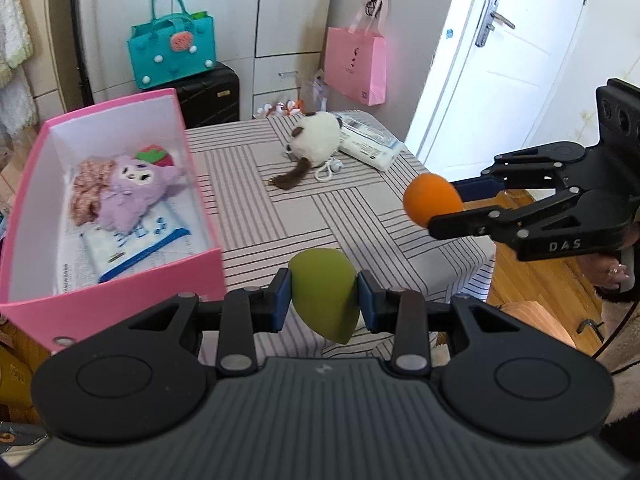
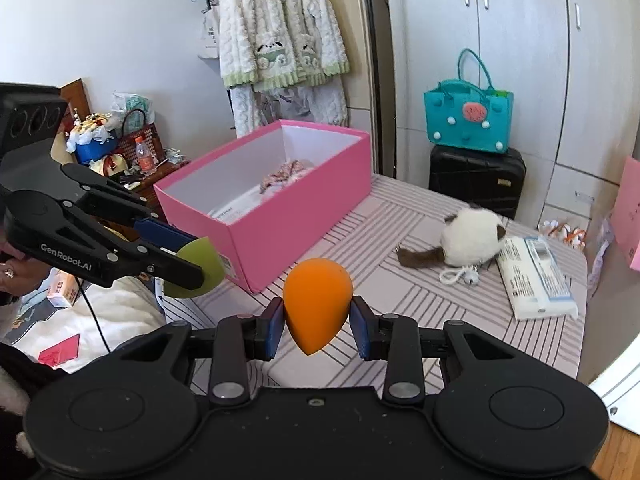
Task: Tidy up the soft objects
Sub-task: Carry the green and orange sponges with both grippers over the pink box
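My left gripper [image 1: 323,294] is shut on a green teardrop sponge [image 1: 324,300], held above the striped table near its front edge, beside the pink box [image 1: 120,284]. My right gripper [image 2: 317,322] is shut on an orange teardrop sponge [image 2: 316,304], held above the table's right side. Each shows in the other view: the orange sponge [image 1: 430,198], the green sponge [image 2: 200,268]. The pink box [image 2: 304,208] holds a purple plush [image 1: 136,192], a floral fabric piece [image 1: 90,188] and a red strawberry toy [image 1: 156,156]. A white and brown plush cat [image 1: 316,144] lies on the table.
A white wipes packet [image 2: 536,276] lies beside the plush cat. A black suitcase [image 2: 476,176] with a teal bag [image 2: 468,120] stands behind the table. A pink paper bag [image 1: 356,64] hangs on the cabinet. A cluttered side table [image 2: 120,152] stands left of the box.
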A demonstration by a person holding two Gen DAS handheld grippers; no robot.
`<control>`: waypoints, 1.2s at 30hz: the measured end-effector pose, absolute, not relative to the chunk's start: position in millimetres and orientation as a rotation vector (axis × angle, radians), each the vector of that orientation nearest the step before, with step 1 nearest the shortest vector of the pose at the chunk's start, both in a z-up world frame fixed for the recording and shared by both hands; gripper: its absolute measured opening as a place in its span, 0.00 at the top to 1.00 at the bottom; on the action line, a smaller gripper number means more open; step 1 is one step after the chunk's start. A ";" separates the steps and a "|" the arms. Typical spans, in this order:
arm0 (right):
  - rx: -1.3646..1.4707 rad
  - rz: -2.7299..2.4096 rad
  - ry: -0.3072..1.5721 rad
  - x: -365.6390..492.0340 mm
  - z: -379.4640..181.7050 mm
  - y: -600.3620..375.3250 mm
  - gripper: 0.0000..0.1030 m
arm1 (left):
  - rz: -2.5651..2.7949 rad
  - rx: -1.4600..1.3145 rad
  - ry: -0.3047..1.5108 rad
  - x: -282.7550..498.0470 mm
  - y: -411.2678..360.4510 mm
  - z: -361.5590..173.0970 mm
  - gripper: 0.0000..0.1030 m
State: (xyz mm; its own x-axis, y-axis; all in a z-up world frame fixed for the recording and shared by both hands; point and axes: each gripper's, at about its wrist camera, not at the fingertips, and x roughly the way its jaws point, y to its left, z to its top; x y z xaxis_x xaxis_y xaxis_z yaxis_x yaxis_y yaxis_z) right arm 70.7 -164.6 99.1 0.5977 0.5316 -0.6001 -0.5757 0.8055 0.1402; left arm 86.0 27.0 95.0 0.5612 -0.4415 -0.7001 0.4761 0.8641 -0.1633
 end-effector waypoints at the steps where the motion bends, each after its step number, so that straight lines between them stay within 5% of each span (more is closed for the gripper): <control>1: -0.075 0.645 0.667 69.9 102.4 -162.8 0.61 | -0.534 0.040 0.803 84.8 32.5 96.7 0.67; 25: -0.113 0.803 0.627 129.0 120.9 -79.8 0.61 | -0.301 -0.006 0.735 143.3 148.9 110.2 0.66; 36: -0.162 0.848 0.589 163.4 121.9 -38.5 0.60 | -0.299 0.059 0.838 192.1 153.8 69.9 0.65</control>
